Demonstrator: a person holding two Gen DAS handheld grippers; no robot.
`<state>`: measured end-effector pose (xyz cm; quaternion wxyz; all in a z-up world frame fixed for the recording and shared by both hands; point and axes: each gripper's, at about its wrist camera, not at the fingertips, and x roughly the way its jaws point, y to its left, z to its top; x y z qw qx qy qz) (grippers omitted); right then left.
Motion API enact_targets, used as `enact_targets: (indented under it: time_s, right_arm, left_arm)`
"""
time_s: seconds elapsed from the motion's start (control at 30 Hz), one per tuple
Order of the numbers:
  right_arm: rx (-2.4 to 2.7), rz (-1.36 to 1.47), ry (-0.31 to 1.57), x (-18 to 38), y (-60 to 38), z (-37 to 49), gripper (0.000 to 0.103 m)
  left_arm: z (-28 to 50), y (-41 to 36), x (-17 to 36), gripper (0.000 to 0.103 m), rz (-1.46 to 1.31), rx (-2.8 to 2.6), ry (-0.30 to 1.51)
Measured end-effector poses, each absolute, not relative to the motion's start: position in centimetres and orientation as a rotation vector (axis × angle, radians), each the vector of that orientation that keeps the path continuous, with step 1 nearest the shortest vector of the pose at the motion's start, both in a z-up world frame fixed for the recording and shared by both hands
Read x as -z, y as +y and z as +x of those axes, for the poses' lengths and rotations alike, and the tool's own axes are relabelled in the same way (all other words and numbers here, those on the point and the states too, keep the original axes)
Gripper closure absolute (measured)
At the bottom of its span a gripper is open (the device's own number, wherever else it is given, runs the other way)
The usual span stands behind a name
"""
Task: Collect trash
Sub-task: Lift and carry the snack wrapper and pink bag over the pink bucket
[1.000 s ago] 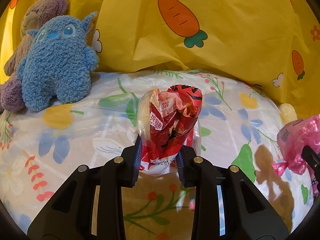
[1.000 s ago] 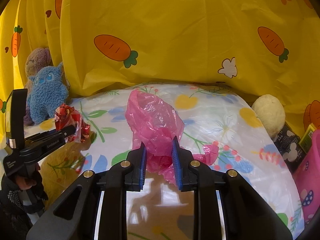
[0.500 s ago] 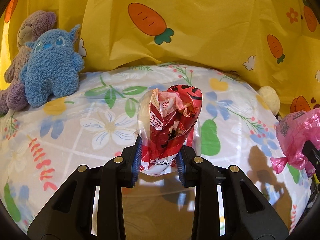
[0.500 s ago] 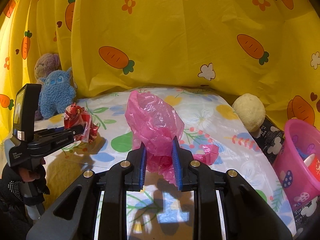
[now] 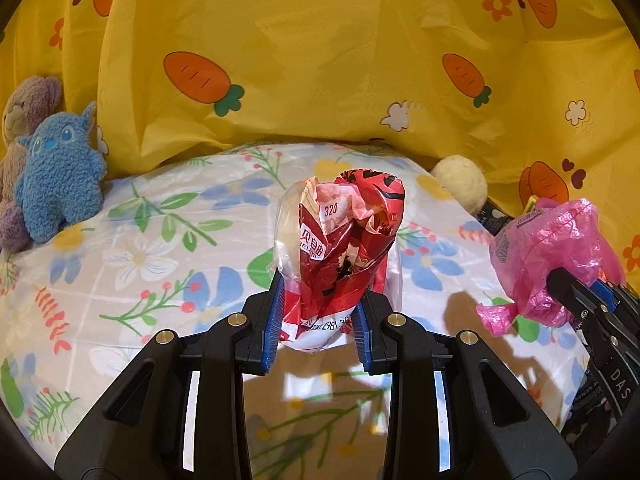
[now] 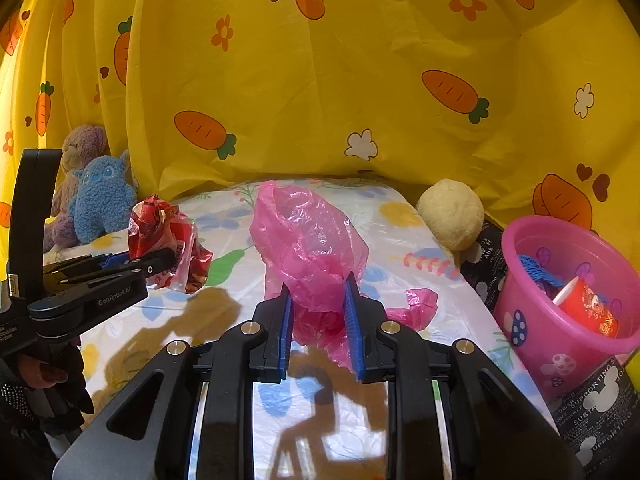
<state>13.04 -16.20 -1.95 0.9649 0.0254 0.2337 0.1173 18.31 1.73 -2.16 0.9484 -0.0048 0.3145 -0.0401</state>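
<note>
Left wrist view:
- Left gripper (image 5: 318, 322): jaws closed part-way, blue pads pressed on both sides of a crumpled red-and-white snack wrapper (image 5: 344, 248), which stands up out of the grip above the floral sheet (image 5: 152, 248).
- Landmark: the floral sheet, a white plastic cover printed with flowers and leaves.
- Right gripper (image 5: 580, 290): at the sheet's right edge, seen side-on, with a crumpled pink plastic bag (image 5: 548, 248) bunched at its tip.
- Blue plush toy (image 5: 60, 184): at the sheet's far left corner, with a purple plush bear (image 5: 24, 120) right behind it.
- Cream plush ball (image 5: 460, 186): at the sheet's far right corner.
- Yellow carrot-print curtain (image 5: 320, 60): hangs behind the sheet.

Right wrist view:
- Right gripper (image 6: 320, 322): jaws closed part-way, pads clamping the pink plastic bag (image 6: 312, 248); the bag billows above the fingers and a tail hangs to their right, over the floral sheet (image 6: 404, 216).
- Left gripper (image 6: 158, 262): over the sheet's left side, holding the snack wrapper (image 6: 168, 240) clear of the cover.
- Hand (image 6: 44, 376): partly visible low at the left, under the left gripper's body.
- Pink bucket (image 6: 560, 304): just off the sheet's right edge; a red paper cup (image 6: 588, 308) and something blue and knitted (image 6: 536, 272) lie inside.
- Cream plush ball (image 6: 452, 214): at the sheet's far right corner, beside the bucket.
- Blue plush toy (image 6: 102, 196) and purple plush bear (image 6: 80, 152): at the sheet's far left corner.
</note>
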Motion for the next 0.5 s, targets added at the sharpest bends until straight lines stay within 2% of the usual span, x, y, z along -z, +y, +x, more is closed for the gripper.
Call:
enact_targets:
  time_s: [0.5]
  right_arm:
    - [-0.137, 0.096, 0.457, 2.2, -22.3, 12.3, 0.079]
  left_arm:
    - [17.9, -7.0, 1.8, 0.073, 0.05, 0.229, 0.629]
